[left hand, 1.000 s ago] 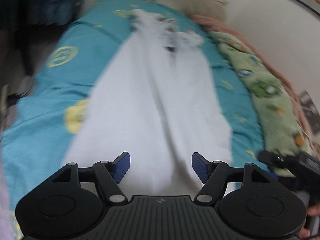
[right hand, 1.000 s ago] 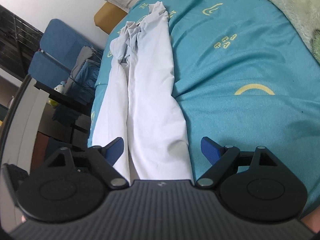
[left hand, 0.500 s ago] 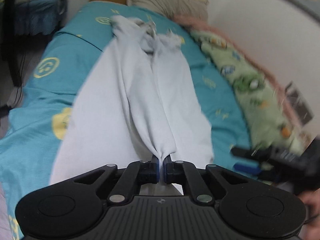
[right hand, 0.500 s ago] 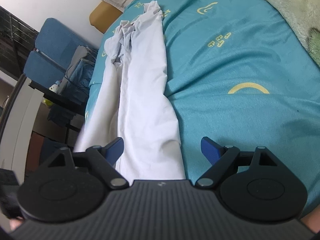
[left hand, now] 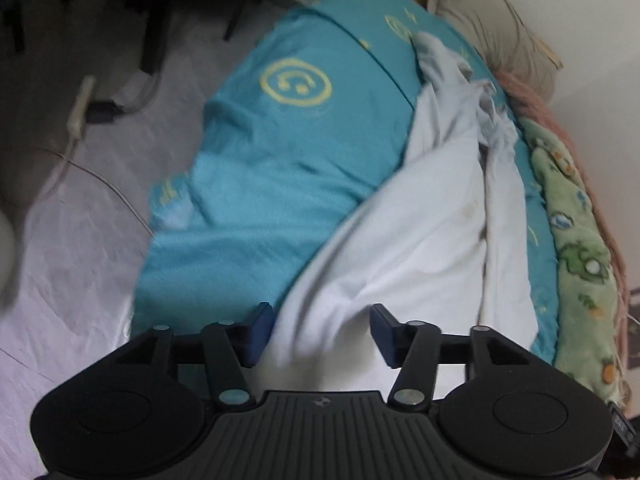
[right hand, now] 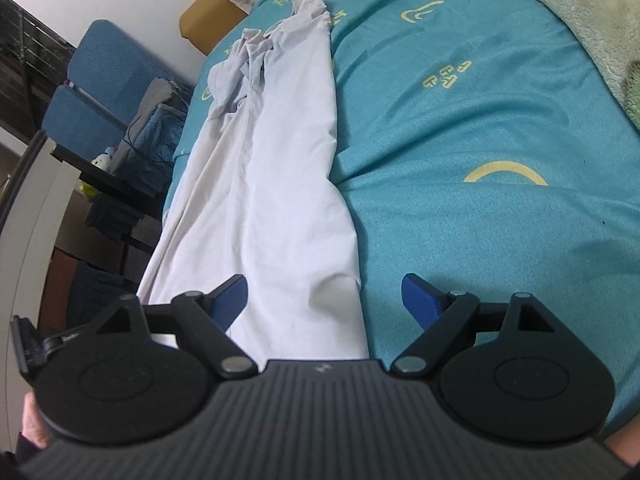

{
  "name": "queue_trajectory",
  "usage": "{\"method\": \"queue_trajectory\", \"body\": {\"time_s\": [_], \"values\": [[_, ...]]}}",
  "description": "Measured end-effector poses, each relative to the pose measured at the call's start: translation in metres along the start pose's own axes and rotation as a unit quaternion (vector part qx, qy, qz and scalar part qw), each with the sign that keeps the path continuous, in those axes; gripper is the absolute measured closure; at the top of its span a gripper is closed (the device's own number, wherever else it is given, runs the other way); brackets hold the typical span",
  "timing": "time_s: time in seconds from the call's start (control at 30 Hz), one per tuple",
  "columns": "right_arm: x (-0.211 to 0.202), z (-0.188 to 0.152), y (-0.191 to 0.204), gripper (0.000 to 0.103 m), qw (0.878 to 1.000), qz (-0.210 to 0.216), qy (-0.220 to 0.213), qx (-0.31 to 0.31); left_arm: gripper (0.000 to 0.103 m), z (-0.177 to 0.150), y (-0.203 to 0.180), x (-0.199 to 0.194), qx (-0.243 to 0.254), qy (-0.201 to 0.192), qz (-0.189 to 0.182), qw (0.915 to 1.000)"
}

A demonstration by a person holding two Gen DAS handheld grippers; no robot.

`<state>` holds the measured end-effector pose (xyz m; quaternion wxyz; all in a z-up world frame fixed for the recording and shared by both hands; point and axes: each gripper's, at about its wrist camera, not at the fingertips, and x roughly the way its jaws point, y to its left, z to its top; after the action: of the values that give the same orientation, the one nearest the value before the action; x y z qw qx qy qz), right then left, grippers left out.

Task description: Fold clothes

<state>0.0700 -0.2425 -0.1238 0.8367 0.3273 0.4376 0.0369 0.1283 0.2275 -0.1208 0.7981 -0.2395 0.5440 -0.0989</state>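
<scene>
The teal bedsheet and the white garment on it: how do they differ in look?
The teal bedsheet carries yellow printed symbols; the white garment is plain. The bedsheet covers the whole mattress; the garment lies on it as a long narrow strip, bunched at its far end. Both are wrinkled fabric.

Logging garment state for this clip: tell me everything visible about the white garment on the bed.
The white garment is thin, wrinkled, cotton-looking cloth, drawn into a long narrow strip lying lengthwise on the teal bedsheet. Its far end is bunched and crumpled; the near end reaches under both cameras. It lies between the fingers of the open left gripper and right gripper; neither grips it.
</scene>
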Motion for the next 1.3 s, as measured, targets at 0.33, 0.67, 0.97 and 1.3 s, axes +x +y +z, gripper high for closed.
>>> {"method": "queue_trajectory", "body": {"time_s": [0.33, 0.67, 0.97, 1.3], "values": [[0.005, 0.001, 0.003, 0.018, 1.000, 0.007, 0.006, -0.001, 0.037, -0.013, -0.031, 0.015, 0.115, 0.027, 0.070, 0.9905], [-0.002, 0.001, 0.002, 0.018, 1.000, 0.021, 0.003, 0.008, 0.098, -0.048, -0.107, 0.011, 0.326, 0.038, 0.168, 0.9295], [-0.008, 0.001, -0.003, 0.018, 0.999, 0.028, -0.005, 0.022, 0.090, -0.167, -0.216, -0.001, 0.574, 0.018, 0.192, 0.7956], [-0.010, -0.003, -0.013, 0.018, 0.998, 0.034, 0.011, 0.043, 0.038, -0.096, -0.172, -0.019, 0.311, 0.010, 0.036, 0.9496]]}}
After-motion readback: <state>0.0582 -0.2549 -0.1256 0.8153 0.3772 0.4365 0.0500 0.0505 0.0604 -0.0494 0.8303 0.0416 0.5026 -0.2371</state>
